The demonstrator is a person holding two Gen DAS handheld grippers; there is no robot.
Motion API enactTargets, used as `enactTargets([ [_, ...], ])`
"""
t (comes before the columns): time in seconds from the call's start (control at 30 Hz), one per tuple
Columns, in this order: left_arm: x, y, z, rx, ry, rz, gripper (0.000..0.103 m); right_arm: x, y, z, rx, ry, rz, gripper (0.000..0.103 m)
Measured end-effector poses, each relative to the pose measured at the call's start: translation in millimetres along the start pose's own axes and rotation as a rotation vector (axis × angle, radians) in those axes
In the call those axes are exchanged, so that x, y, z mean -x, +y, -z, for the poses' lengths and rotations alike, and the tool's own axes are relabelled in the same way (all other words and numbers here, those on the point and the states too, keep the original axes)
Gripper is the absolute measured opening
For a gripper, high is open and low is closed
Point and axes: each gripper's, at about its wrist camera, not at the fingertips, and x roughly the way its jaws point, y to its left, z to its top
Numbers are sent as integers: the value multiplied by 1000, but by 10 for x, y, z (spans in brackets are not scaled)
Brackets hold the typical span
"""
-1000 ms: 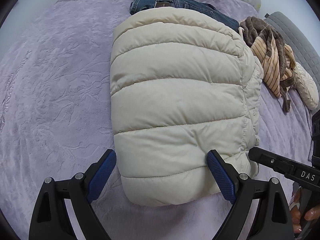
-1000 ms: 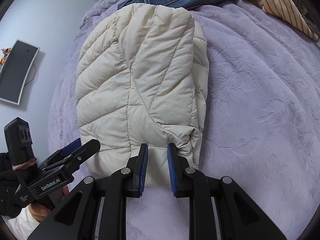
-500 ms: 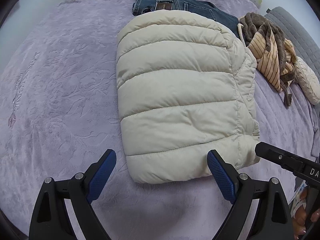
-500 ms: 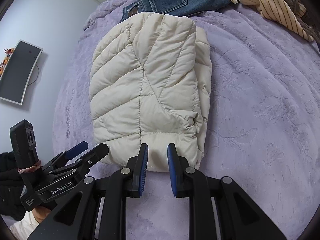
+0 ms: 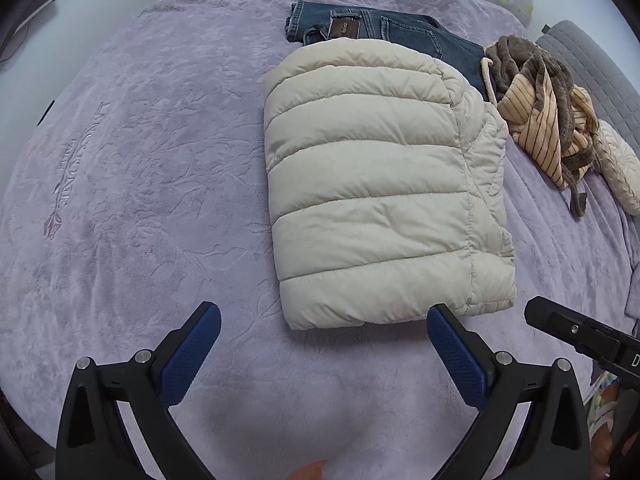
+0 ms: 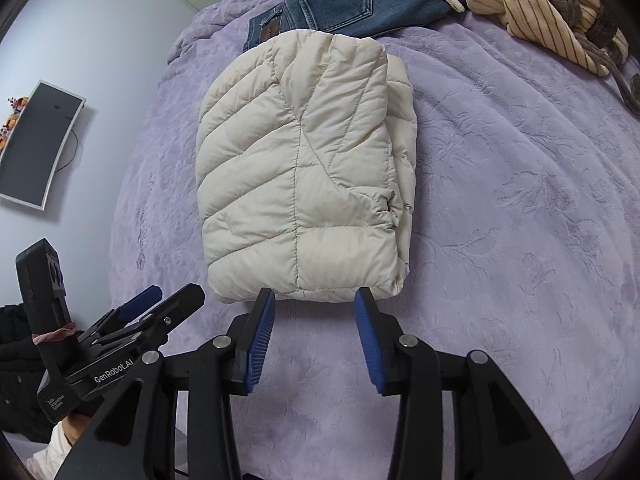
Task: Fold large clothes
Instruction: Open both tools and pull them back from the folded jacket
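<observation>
A cream quilted puffer jacket (image 5: pixel 380 184) lies folded into a compact rectangle on the purple bedspread (image 5: pixel 140 168); the right wrist view has the same jacket (image 6: pixel 304 176) from its other side. My left gripper (image 5: pixel 324 314) hovers just short of the jacket's near edge, its jaws opening wide with nothing between them. My right gripper (image 6: pixel 316 300) is also just short of that near edge, its jaws opening, nothing between its blue pads (image 6: pixel 260 336). Each gripper shows at the edge of the other's view.
Folded blue jeans (image 5: pixel 380 34) lie beyond the jacket. A heap of brown and striped clothes (image 5: pixel 548 116) and a cream pillow (image 5: pixel 616 164) sit at the right. A monitor (image 6: pixel 36 144) hangs on the wall. Bare bedspread stretches to the left.
Both grippers have drawn back and up from the jacket's near edge. The right jaws, nearly closed before, have spread apart; the left jaws have widened a little.
</observation>
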Motion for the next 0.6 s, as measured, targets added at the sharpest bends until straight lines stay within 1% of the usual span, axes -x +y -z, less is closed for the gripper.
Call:
enactTargets([
  [0.1, 99, -13, 57, -6, -9, -14, 103, 66, 45, 51, 8, 0, 17, 46],
  [0.17, 201, -18, 86, -15, -28, -40, 103, 114, 83, 78, 15, 0, 32, 53],
  [0.23, 305, -23, 103, -18, -41, -64, 103, 185, 130, 110, 24, -10, 44, 63],
  [0.27, 352, -23, 111, -19, -45, -73, 103, 220, 152, 117, 28, -16, 51, 65],
  [0.3, 399, -26, 117, -21, -49, -77, 103, 260, 185, 128, 33, -24, 63, 70],
  [0.33, 447, -24, 123, -21, -53, -77, 103, 301, 217, 136, 38, -32, 75, 81],
  [0.37, 496, -18, 121, -19, -55, -75, 103, 343, 241, 143, 43, -40, 84, 84],
  [0.47, 635, -25, 129, -19, -61, -68, 103, 464, 338, 150, 55, -63, 126, 91],
  [0.6, 830, -69, 148, -22, -71, -71, 103, 650, 485, 163, 85, -121, 167, 91],
])
